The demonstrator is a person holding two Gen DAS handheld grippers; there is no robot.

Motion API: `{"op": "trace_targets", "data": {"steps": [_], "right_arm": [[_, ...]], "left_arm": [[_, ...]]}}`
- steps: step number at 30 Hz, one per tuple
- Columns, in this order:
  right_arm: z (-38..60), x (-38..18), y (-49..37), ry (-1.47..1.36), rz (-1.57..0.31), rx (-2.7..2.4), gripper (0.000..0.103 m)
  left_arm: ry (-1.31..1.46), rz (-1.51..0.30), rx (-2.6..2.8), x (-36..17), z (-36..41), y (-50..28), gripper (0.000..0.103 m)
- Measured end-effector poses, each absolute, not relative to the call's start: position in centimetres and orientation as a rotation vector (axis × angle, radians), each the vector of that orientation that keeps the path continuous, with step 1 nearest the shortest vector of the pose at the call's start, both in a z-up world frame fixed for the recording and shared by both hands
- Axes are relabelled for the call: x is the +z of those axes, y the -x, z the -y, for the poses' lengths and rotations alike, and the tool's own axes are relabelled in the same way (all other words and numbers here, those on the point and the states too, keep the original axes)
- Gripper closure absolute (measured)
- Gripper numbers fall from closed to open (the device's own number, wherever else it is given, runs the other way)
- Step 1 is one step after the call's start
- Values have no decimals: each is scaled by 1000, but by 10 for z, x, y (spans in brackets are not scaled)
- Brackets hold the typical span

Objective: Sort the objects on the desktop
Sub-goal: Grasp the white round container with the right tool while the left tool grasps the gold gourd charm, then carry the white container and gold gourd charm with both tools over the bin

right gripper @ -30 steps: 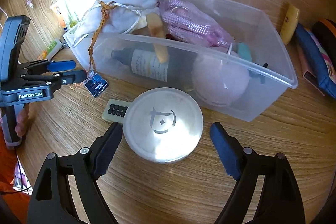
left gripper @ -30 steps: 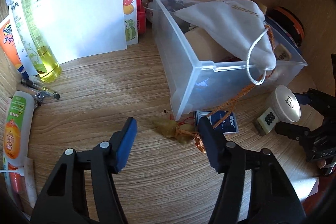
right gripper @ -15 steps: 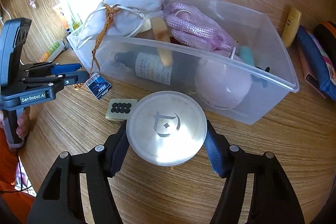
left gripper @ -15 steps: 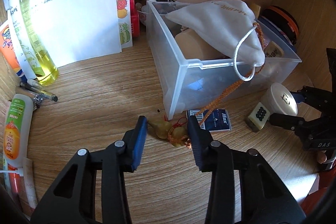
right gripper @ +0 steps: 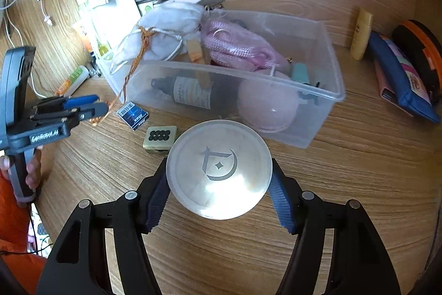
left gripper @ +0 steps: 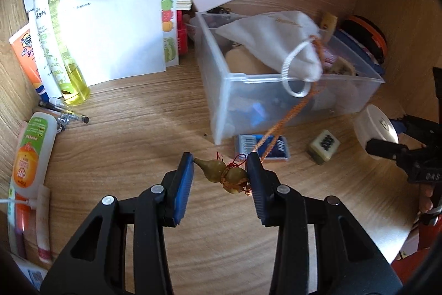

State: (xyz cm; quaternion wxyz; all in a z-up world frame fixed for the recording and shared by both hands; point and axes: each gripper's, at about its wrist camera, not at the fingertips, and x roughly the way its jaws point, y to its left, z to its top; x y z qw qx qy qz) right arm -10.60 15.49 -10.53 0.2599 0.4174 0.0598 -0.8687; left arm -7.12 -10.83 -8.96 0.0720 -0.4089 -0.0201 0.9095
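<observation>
My left gripper is shut on a small yellow-brown gourd charm, gripped end to end between the blue pads. The charm's orange cord runs up to a white drawstring pouch lying over the rim of a clear plastic bin. My right gripper is shut on a round white tin with a moon mark, held by its rim just in front of the bin. The left gripper shows at the left of the right wrist view. A mahjong tile and a blue staple box lie between the two grippers.
Papers, a yellow spray bottle, pens and an orange tube crowd the left side. A blue pouch and a yellow tube lie right of the bin. The bin holds a pink cord, a dark bottle and a pink ball.
Both pairs of jaws have closed, the left onto the gourd charm and the right onto the round tin. The left gripper has drawn the charm back from the bin, tightening the cord.
</observation>
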Motion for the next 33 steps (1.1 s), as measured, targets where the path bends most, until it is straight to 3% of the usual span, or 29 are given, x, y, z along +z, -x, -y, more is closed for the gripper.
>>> {"op": "trace_targets", "data": {"steps": [15, 33], "right_arm": [[-164, -67, 94, -1000, -121, -2425, 41], [-185, -36, 123, -865, -77, -2463, 40]], "left_arm": [[1008, 37, 2645, -38, 45, 52, 64], [902, -14, 2702, -2, 29, 109, 64]]}}
